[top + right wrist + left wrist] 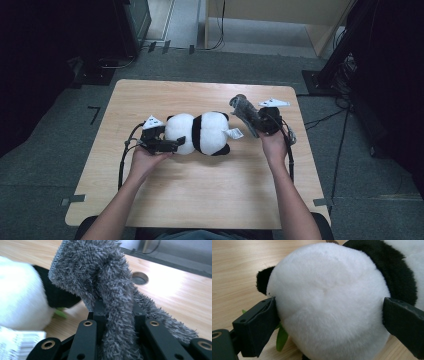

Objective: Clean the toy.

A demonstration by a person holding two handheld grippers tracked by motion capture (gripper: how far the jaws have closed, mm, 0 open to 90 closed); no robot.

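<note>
**Panda braced, cloth lifted, wiping yet to start**

A light wooden table [200, 195] stands on grey carpet. At its centre lies a plush panda [200, 132], head toward 9 o'clock. The left gripper [172, 144] is spread wide around that white head, its jaws pressing each side, so the toy looks steadied. At 3 o'clock of the panda, the right gripper [260, 122] is clamped on a grey fluffy cloth [245, 111], held just clear of the toy. Holding and picking up seem done; the wiping looks still ahead.
</note>
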